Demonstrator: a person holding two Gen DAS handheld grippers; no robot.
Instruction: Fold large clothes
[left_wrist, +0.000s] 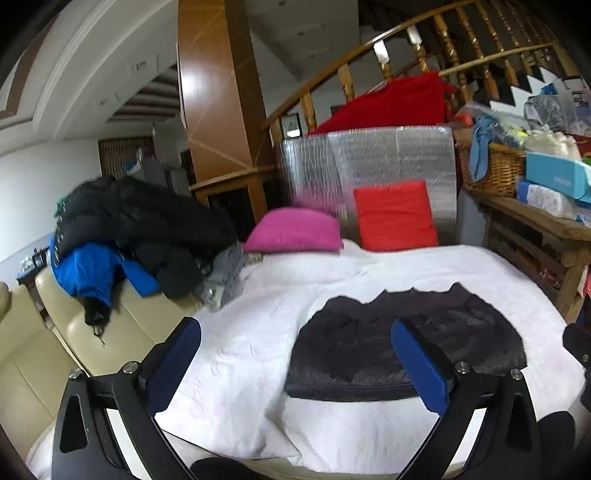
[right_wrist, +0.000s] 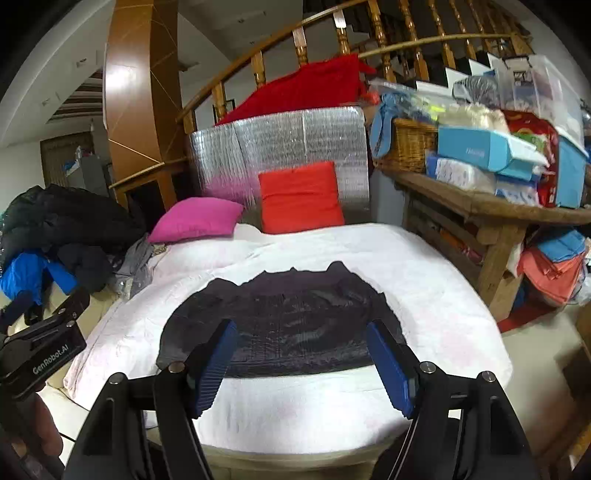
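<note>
White bedding (right_wrist: 424, 280) is covering the bed, and a folded dark garment (right_wrist: 288, 325) is lying flat on its middle. Above it the left gripper (left_wrist: 295, 365) and right gripper (right_wrist: 301, 363) are hovering, jaws apart, gripping nothing. Pink pillow (right_wrist: 195, 219) and red pillow (right_wrist: 301, 199) are sitting behind.

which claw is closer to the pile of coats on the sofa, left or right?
Left. The left claw hangs open over the bed's sofa side, nearer the coats; the right claw hangs open above the folded dark garment.

Both wrist cams above bed (left_wrist: 258, 354), angled down, shared view
</note>
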